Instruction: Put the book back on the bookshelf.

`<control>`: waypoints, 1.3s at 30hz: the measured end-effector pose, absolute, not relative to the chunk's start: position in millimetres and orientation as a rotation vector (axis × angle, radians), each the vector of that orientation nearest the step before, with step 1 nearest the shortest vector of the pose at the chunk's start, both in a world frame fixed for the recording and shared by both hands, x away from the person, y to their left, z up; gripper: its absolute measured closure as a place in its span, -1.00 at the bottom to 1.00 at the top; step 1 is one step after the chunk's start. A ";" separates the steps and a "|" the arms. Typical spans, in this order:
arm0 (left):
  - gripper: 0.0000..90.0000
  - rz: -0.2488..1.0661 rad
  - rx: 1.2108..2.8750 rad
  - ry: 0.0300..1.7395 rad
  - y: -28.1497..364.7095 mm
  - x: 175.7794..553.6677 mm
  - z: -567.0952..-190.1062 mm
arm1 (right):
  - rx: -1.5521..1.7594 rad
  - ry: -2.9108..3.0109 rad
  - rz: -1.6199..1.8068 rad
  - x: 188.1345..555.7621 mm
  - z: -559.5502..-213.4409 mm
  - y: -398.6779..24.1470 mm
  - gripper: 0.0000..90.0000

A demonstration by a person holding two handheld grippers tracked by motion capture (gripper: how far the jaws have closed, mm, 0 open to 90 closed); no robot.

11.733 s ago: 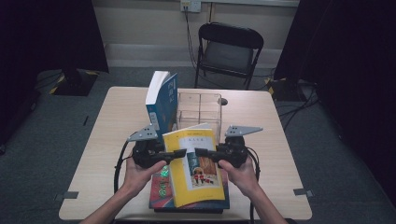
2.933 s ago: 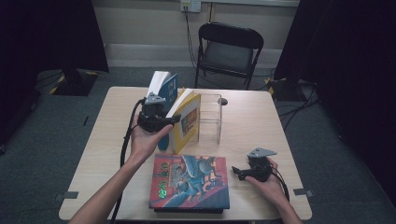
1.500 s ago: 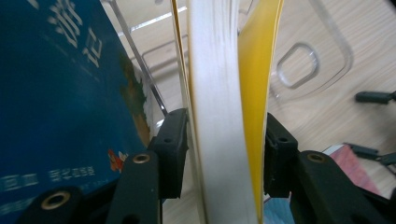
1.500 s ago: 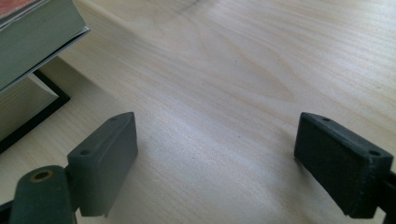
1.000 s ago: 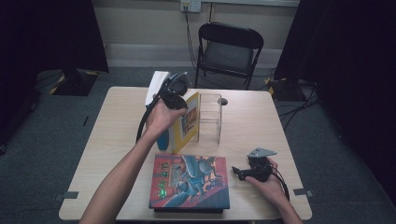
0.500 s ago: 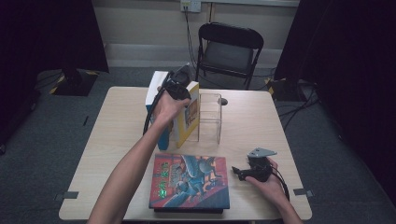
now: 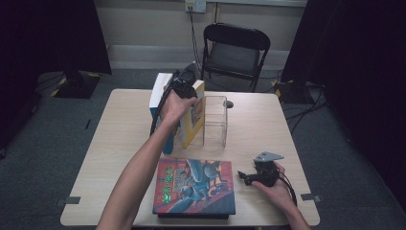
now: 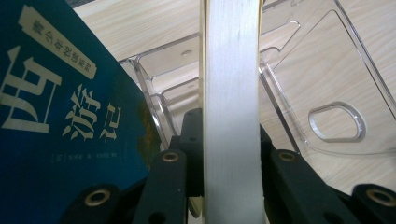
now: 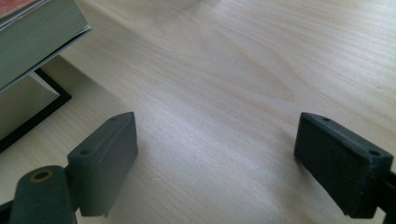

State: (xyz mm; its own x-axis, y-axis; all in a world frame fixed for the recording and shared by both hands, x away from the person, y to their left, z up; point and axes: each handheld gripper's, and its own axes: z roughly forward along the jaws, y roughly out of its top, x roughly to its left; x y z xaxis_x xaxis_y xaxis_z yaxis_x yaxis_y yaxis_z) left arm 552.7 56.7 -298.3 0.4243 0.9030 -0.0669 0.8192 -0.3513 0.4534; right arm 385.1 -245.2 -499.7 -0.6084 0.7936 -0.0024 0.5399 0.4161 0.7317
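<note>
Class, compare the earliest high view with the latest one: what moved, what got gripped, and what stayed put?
The left gripper took the yellow book off the stack and stood it in the clear rack, beside the blue book. The right gripper let go and rests open. The stack stayed.

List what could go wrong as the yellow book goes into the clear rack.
1. The left gripper clamps the yellow book only by its top edge, so it could swing or slip.
2. It stands close against the blue book; pushing down may tip that one.
3. The clear rack looks light and unheld; it may slide, since the right gripper rests open far away.
</note>
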 end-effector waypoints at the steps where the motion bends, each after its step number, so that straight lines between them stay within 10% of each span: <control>1: 0.67 0.274 2.284 1.438 57.3 553.4 -298.0 | 1.146 2.327 1.011 385.1 -499.7 -245.3 -0.70; 39: 0.42 0.392 2.222 1.316 59.6 514.6 -301.4 | 1.143 2.328 1.012 385.4 -499.8 -245.3 -0.70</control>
